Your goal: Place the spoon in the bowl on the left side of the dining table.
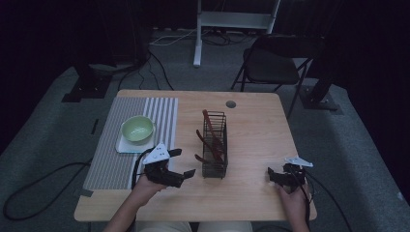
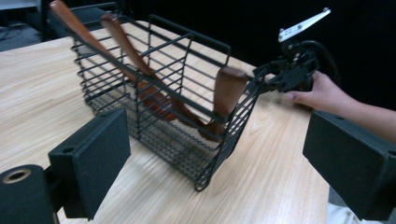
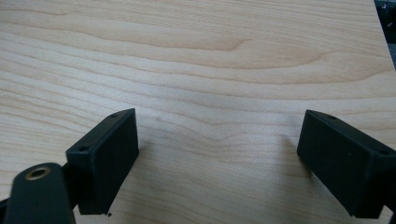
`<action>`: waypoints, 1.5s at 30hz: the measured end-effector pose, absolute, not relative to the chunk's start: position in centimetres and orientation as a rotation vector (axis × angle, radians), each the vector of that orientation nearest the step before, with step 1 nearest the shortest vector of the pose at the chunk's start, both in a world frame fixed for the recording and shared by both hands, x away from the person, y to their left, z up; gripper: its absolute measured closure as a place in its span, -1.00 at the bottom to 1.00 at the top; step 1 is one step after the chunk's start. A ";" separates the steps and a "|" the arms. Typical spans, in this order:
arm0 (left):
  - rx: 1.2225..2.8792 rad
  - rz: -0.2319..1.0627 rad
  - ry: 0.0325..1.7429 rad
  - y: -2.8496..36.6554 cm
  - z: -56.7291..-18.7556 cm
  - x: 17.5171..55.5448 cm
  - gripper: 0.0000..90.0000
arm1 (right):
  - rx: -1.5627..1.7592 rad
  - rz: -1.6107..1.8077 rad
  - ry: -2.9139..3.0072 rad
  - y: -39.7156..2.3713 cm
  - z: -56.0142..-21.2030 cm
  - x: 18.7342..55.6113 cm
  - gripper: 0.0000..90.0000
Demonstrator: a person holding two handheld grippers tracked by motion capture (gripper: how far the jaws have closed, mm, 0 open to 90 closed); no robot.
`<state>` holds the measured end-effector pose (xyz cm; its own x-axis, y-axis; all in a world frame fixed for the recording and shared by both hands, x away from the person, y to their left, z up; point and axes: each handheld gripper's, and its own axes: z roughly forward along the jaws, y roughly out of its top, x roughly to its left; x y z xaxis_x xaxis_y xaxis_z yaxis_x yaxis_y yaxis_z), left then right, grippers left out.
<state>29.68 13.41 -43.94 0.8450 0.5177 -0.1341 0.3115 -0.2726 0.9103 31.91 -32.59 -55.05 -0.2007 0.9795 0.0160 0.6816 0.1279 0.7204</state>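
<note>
- My left gripper (image 1: pixel 183 163): fingers wide, empty, aimed at the wire basket (image 1: pixel 214 145).
- Wire basket: mid-desk (image 1: pixel 251 125), holding wooden utensils (image 2: pixel 140 79).
- My right gripper (image 1: pixel 275 176): fingers wide, empty, above bare desk.

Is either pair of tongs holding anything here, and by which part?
Nothing is held: the left tongs and right tongs both stand open and empty.
</note>
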 end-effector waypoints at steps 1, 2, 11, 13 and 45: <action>1.884 0.224 0.618 13.2 -43.9 29.8 -0.84 | 1.597 0.842 1.944 -32.6 -55.0 31.9 -0.73; 1.883 0.222 0.617 13.0 -43.9 29.8 -0.83 | 1.597 0.842 1.944 -32.6 -55.0 31.9 -0.73; 1.888 0.199 0.629 11.9 -44.0 30.7 -0.68 | 1.597 0.842 1.944 -32.6 -55.1 31.9 -0.73; 1.897 0.199 0.623 11.5 -44.0 30.8 -0.65 | 1.596 0.842 1.944 -32.6 -55.1 31.9 -0.73; 1.924 0.219 0.610 10.2 -44.6 31.1 0.68 | 1.597 0.842 1.944 -32.6 -55.0 31.9 -0.73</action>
